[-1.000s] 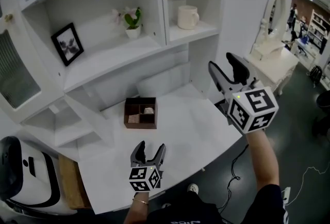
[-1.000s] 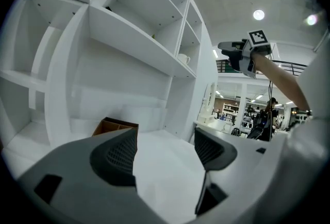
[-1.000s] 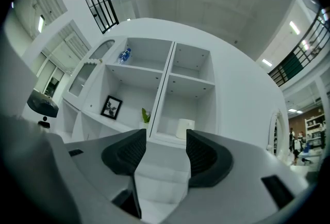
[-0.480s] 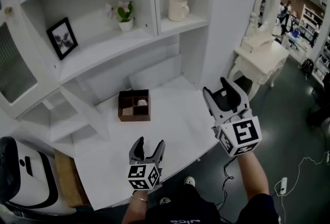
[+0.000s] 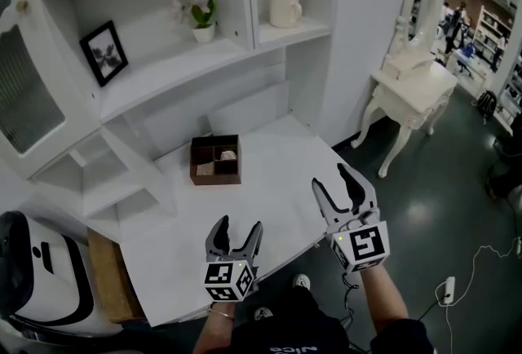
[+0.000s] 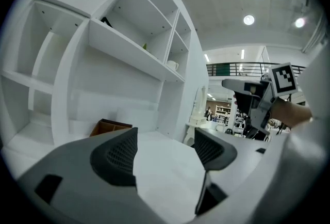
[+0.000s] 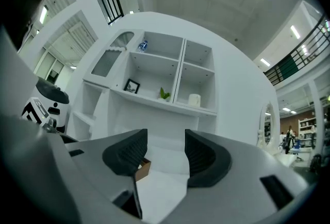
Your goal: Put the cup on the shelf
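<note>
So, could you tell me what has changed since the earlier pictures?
The right gripper has come down to the white desk's front corner, its jaws closing slightly with nothing between them. The open, empty left gripper and the white cup on the shelf stayed about where they were.

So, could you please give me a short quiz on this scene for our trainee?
1. True or false: on the shelf, the cup stands right of the plant.
2. What stands on the desk? A a bottle; B a brown divided box; C a picture frame.
3. What is between the jaws of the left gripper?
Key: 1 true; 2 B; 3 nothing, they stand apart.
</note>
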A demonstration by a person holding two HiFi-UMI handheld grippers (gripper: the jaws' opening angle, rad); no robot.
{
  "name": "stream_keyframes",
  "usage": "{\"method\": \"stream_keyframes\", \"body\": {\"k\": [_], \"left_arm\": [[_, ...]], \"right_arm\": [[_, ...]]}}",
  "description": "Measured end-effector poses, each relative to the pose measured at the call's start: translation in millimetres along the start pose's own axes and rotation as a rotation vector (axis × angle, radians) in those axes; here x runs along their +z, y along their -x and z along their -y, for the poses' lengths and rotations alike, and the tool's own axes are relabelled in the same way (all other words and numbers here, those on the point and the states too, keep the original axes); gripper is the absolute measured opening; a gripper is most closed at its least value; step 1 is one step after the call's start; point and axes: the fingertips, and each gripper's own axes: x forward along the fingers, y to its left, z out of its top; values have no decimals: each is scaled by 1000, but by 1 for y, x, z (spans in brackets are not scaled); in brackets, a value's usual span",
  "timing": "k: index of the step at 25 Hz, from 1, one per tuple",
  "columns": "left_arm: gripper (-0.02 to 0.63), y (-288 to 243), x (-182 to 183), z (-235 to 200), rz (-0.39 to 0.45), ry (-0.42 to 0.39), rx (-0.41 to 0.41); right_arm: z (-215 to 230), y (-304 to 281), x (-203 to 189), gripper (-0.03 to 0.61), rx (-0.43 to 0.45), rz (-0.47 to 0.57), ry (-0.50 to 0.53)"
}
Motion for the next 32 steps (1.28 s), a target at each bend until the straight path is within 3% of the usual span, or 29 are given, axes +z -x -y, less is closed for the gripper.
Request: {"method": "stream_keyframes", "body": {"k": [14, 21, 27, 32], "left_arm": [[337, 25, -18, -4, 19, -30, -3], [337, 38, -50, 0, 12, -39, -15], [337, 49, -79, -4, -44, 1, -1], [334, 47, -78, -6, -42, 0, -5]], "right_arm": [[-38, 39, -78, 230, -37, -99, -138], [-70, 56, -129, 230, -29, -199, -178], [-93, 64, -160, 229, 6, -286, -170], [-93, 61, -163, 227, 13, -292, -171]]}}
